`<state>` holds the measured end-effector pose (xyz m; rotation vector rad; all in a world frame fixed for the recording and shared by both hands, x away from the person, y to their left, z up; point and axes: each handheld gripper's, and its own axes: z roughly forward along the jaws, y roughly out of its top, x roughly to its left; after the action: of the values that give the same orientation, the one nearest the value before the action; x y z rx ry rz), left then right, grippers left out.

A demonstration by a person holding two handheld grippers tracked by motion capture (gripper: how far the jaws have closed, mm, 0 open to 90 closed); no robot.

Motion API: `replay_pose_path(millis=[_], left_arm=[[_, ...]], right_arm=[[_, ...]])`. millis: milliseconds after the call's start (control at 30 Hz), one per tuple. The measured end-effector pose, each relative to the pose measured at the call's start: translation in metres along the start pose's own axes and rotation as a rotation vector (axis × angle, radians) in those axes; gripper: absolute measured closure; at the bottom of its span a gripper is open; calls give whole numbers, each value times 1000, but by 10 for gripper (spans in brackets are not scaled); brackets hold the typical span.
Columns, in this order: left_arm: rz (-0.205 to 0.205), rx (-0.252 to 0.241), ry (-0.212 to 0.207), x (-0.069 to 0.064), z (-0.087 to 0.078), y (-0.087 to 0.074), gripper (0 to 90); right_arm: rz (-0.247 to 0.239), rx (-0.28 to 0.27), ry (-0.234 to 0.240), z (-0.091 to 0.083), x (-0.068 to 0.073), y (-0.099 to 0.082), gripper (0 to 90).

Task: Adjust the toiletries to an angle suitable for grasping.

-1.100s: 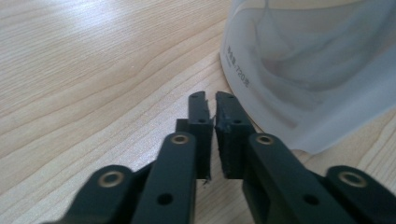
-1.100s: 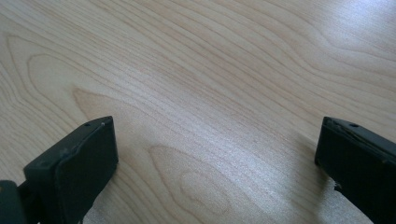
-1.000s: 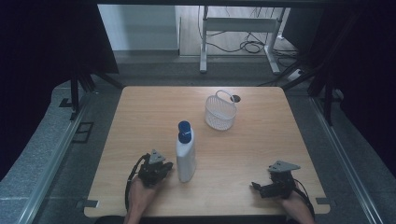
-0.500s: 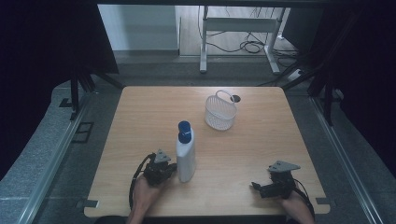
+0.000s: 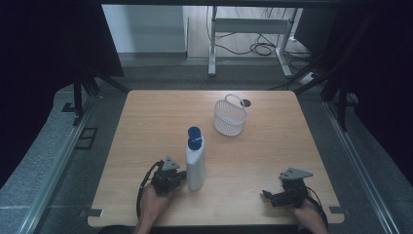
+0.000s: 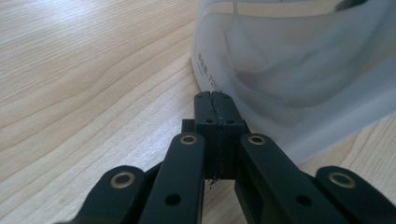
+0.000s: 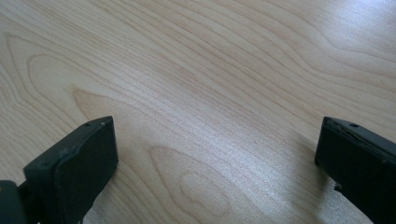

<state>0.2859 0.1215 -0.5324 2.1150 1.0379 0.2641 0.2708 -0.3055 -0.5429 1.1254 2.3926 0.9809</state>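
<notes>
A white bottle (image 5: pixel 196 163) with a blue cap (image 5: pixel 195 132) stands upright near the middle front of the wooden table (image 5: pixel 146 122). My left gripper (image 5: pixel 181 177) lies on the table just left of the bottle's base, pointing at it. In the left gripper view its jaws are pressed together with nothing between them (image 6: pixel 216 100), and their tips sit right by the translucent bottle wall (image 6: pixel 299 70). My right gripper (image 5: pixel 267 195) rests at the table's front right, jaws wide apart over bare wood (image 7: pixel 217 140).
A white wire basket (image 5: pixel 230 117) with a handle stands behind and to the right of the bottle. A small dark round spot (image 5: pixel 246 103) lies just behind it. Table legs and cables show on the floor beyond the far edge.
My left gripper has edged slightly to the right, closer to the bottle's base. The right gripper, bottle and basket have stayed put.
</notes>
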Motion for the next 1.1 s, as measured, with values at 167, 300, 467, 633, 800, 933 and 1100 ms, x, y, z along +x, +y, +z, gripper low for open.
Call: replay_pose_path(millis=[167,300,467,633,800,933,1100], left_arm=[[2,-6,-6,-2,2,1,892],[1,-14,-15,-3,3,2,892],[13,-17,-24,-6,5,3,892],[20,-17,-33,-10,6,4,892],[35,-15,-43,-15,7,5,893],[50,-14,-48,-18,9,6,892],[57,-14,-55,-23,10,8,892]], right_arm=[[-1,0,0,0,0,0,0],[0,0,0,0,0,0,0],[0,0,0,0,0,0,0],[0,0,0,0,0,0,0],[-1,0,0,0,0,0,0],[0,0,0,0,0,0,0],[0,0,0,0,0,0,0]])
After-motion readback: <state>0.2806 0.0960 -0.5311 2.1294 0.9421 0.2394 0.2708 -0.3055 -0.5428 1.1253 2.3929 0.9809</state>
